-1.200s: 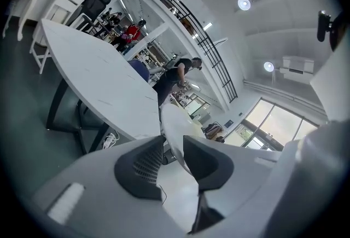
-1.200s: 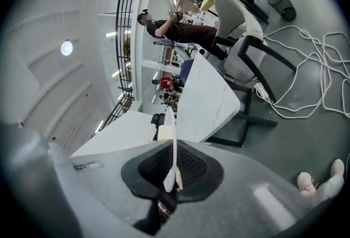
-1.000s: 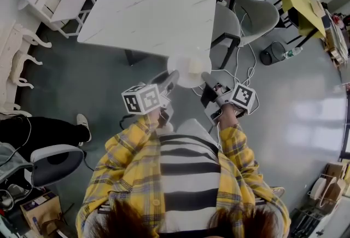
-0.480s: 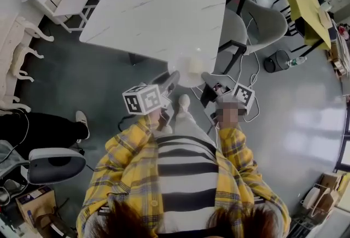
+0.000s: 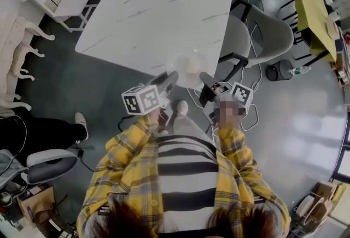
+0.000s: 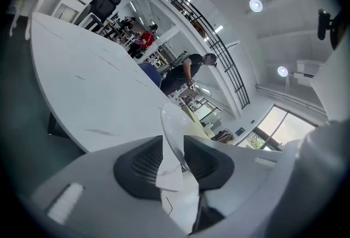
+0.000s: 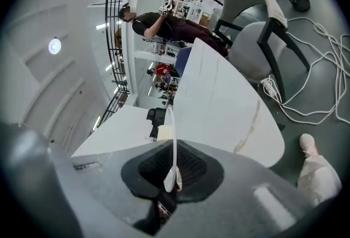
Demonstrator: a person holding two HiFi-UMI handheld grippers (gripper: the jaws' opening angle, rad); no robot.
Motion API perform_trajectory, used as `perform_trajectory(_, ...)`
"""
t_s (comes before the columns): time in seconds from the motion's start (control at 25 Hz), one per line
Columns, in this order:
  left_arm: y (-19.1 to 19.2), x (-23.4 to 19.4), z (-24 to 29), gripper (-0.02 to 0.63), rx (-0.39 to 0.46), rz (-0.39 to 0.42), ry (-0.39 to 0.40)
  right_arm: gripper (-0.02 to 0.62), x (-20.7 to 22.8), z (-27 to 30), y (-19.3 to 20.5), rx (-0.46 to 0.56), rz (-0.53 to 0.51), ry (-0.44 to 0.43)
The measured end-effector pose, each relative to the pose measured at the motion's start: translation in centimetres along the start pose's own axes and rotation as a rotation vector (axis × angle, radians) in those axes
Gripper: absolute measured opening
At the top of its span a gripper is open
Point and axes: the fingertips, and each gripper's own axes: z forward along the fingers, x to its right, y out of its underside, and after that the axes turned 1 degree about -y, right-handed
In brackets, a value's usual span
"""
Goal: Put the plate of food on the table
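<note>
Floor (image 5: 98,89): grey and glossy. Loose white cables (image 5: 249,116) lie on it at the person's right side.
Desk (image 5: 153,12): white top with a marble pattern. The plate is at its near edge.
Person (image 5: 186,176): yellow plaid sleeves over a striped top, standing at the desk's near edge with one pair of tongs in each hand.
Grey chair (image 5: 257,29): just beside the desk's right edge, by the near right corner.
Left tongs (image 5: 170,77): these reach up to the plate's left rim from the near side. The jaws are opening. The rim stands between the pads and rests against one of them, with a slit of light beside the other, so they do not pinch it.
Right tongs (image 5: 205,77): these are on the plate's right rim, opposite the left pair. The jaws are closed to a hairline on the thin rim, which shows edge-on between the dark pads.
Plate (image 5: 180,64): pale, round and roughly level, it spans the gap between the two pairs of tongs. It lies across the desk's near edge, close to the near right corner, part over the top and part past the edge above the floor. Whether its underside touches the desk cannot be told.
Food (image 5: 193,63): a pale cream lump on the plate's right half, nearer the right tongs.
</note>
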Motion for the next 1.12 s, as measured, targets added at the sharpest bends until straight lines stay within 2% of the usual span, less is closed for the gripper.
perform_trajectory(0.6, -6.0, -1.3, 8.6, 0.112, 0.049, 0.011, -0.094, 0.009, 0.0, 6.3, -9.3, -0.089, -0.027, -0.020)
perform_trajectory(1.12, -8.7, -3.3, 11.8, 0.115, 0.080, -0.061, -0.123, 0.009, 0.5, 10.5, -12.5, -0.132, -0.036, -0.041)
